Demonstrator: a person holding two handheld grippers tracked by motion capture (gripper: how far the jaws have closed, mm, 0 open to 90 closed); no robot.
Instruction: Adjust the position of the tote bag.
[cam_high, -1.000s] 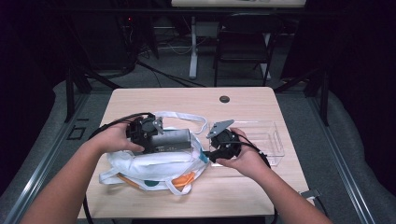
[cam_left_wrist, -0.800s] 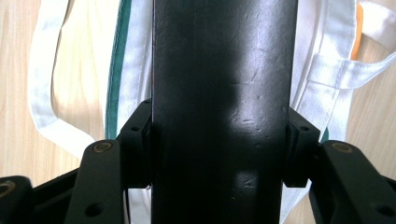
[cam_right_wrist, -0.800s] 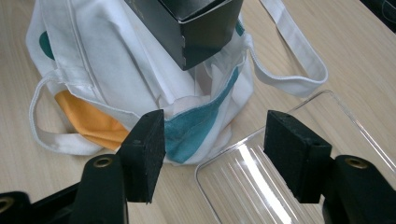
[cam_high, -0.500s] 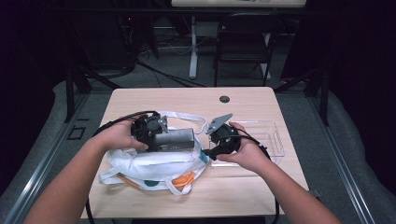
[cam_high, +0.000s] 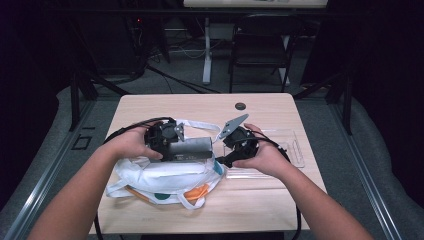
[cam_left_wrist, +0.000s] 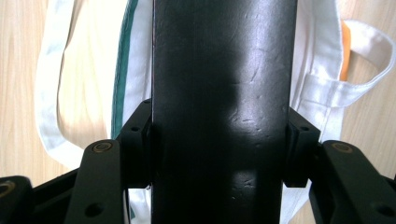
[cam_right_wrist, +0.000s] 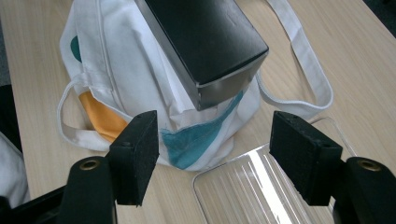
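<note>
Little has shifted since a second ago: the right claw (cam_high: 220, 161) has been brought slightly nearer the black box (cam_high: 192, 148), which is kept above the white bag (cam_high: 165, 175). By the left claw (cam_left_wrist: 217, 140) the box (cam_left_wrist: 223, 107) is pinched between its two pads, just over the bag (cam_left_wrist: 84, 84). The right claw (cam_right_wrist: 224, 158) is held spread, with nothing between its pads, beside the end of the box (cam_right_wrist: 205, 44). A clear tray (cam_right_wrist: 261, 191) lies on the counter (cam_high: 150, 107) just beside the bag (cam_right_wrist: 116, 56)
</note>
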